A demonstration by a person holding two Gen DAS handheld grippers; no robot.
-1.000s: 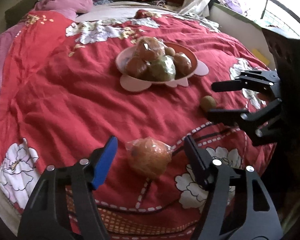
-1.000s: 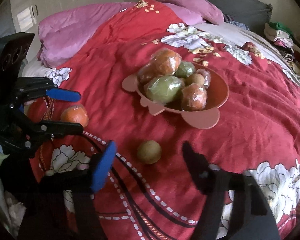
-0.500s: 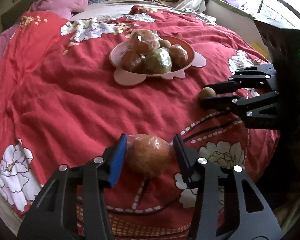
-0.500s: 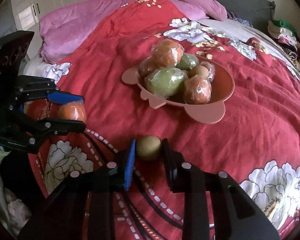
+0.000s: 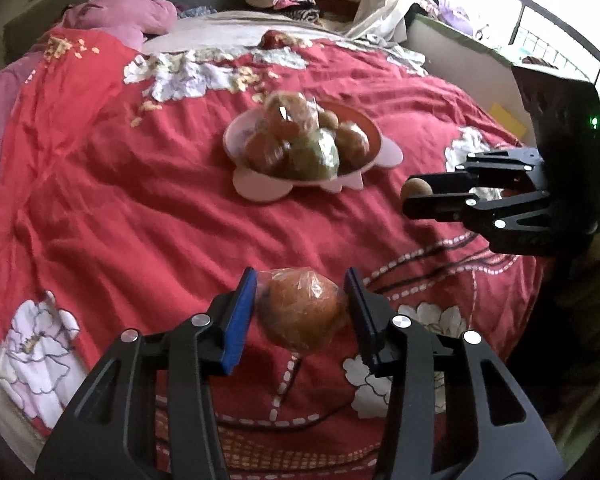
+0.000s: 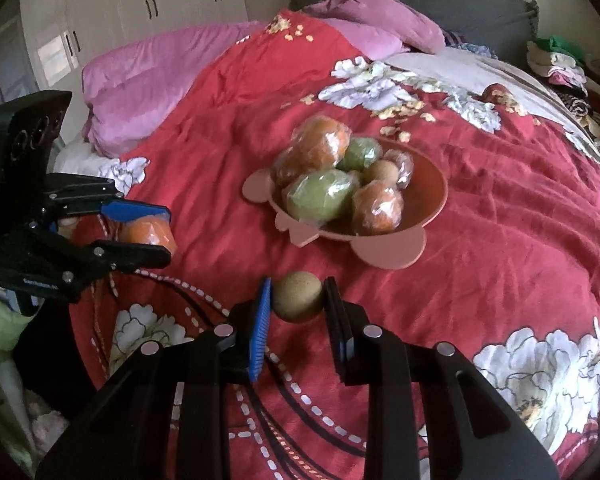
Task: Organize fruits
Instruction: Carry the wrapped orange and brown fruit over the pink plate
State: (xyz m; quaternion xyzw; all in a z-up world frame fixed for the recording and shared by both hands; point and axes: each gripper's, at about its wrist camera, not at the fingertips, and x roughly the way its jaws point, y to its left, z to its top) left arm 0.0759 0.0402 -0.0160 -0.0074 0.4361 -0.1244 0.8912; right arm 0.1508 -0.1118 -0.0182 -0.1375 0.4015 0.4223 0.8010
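Nearest in the left wrist view, the left gripper (image 5: 300, 312) has its jaws closing on a wrapped orange (image 5: 298, 314), both pads already touching its film on either side at the widest part, a hold that should keep the round fruit from rolling out. The orange sits low over the red quilt (image 5: 112, 216), and whether it has left the cloth cannot be told. In the right wrist view the right gripper (image 6: 298, 312) is clamped on a small brown fruit (image 6: 299, 297), also across its middle, with the fruit at the pad tips so that it can be set down without the fingers fouling other things. Both grippers point downward toward the quilt, side by side near the bed's near edge, each seen in the other's camera. Farther on, well apart from both, a pink bowl (image 6: 428, 216) rests in the middle of the quilt, heaped with wrapped orange and green fruit, likely the gathering place for the two loose pieces. The heap is high, so new fruit may roll off unless placed in a gap near the rim. Beyond lie pink pillows (image 6: 148, 92) and a grey headboard (image 6: 480, 4).
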